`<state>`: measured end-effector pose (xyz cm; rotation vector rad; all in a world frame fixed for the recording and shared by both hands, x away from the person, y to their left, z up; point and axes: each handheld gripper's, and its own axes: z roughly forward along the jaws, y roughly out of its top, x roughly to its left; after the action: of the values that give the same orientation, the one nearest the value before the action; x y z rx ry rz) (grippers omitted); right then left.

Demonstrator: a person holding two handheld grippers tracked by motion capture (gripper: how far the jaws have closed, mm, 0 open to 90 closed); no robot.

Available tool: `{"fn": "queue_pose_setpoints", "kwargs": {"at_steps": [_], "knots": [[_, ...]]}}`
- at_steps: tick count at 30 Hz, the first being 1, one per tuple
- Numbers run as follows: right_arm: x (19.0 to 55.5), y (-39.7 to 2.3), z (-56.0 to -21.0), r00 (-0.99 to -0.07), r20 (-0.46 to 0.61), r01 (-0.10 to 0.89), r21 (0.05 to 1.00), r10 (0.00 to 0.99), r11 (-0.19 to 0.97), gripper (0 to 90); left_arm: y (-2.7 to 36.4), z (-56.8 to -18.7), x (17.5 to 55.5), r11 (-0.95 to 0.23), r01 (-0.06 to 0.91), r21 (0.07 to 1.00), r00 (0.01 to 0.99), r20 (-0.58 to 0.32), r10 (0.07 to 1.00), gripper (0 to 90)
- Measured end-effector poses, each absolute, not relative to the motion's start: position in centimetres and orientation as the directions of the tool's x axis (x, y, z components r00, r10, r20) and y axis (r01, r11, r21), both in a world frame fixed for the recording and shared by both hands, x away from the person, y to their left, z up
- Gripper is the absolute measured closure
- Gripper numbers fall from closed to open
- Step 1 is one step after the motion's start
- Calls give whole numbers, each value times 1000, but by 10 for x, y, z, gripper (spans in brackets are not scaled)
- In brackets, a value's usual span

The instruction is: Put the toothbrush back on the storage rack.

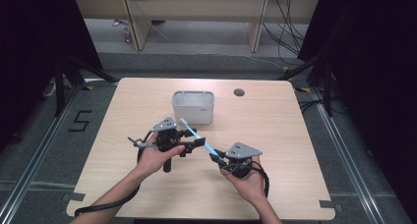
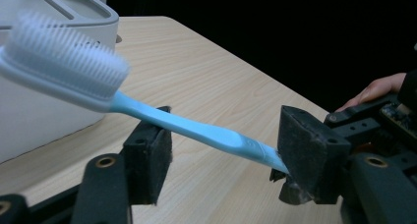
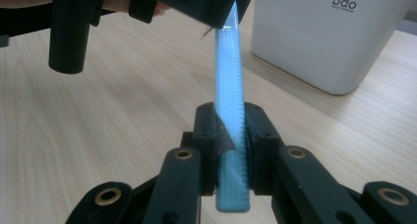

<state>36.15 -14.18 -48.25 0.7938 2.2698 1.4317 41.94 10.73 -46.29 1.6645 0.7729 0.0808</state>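
Observation:
A light blue toothbrush (image 1: pixel 199 138) with white bristles hangs tilted over the table, head toward the white bin (image 1: pixel 193 107). My right gripper (image 3: pixel 232 145) is shut on the ridged end of the toothbrush (image 3: pixel 230 111) handle; in the high view this gripper (image 1: pixel 218 156) sits right of centre. My left gripper (image 2: pixel 228 160) is open, its jaws wide apart on either side of the toothbrush (image 2: pixel 196 130) neck. The handle runs up against the right-hand pad (image 2: pixel 307 150) and stays clear of the other one. The bristle head (image 2: pixel 64 62) is close to the bin (image 2: pixel 44 116).
The white bin (image 3: pixel 334 42), marked "bdo", stands at the back middle of the wooden table (image 1: pixel 275 135). A round cable hole (image 1: pixel 239 92) lies to the right behind it. Bare tabletop stretches to both sides and toward the front edge.

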Motion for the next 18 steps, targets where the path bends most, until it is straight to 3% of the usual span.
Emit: {"fn": "queue_pose_setpoints", "kwargs": {"at_steps": [10, 18], "knots": [[359, -138, -485, -771, 18, 320, 876, 637, 362, 783, 107, -459, 418, -16, 438, 899, 777, -370, 510, 615], [360, -130, -489, -778, -7, 309, 867, 629, 392, 775, 102, -454, 415, -2, 432, 902, 790, -377, 483, 705]]}}
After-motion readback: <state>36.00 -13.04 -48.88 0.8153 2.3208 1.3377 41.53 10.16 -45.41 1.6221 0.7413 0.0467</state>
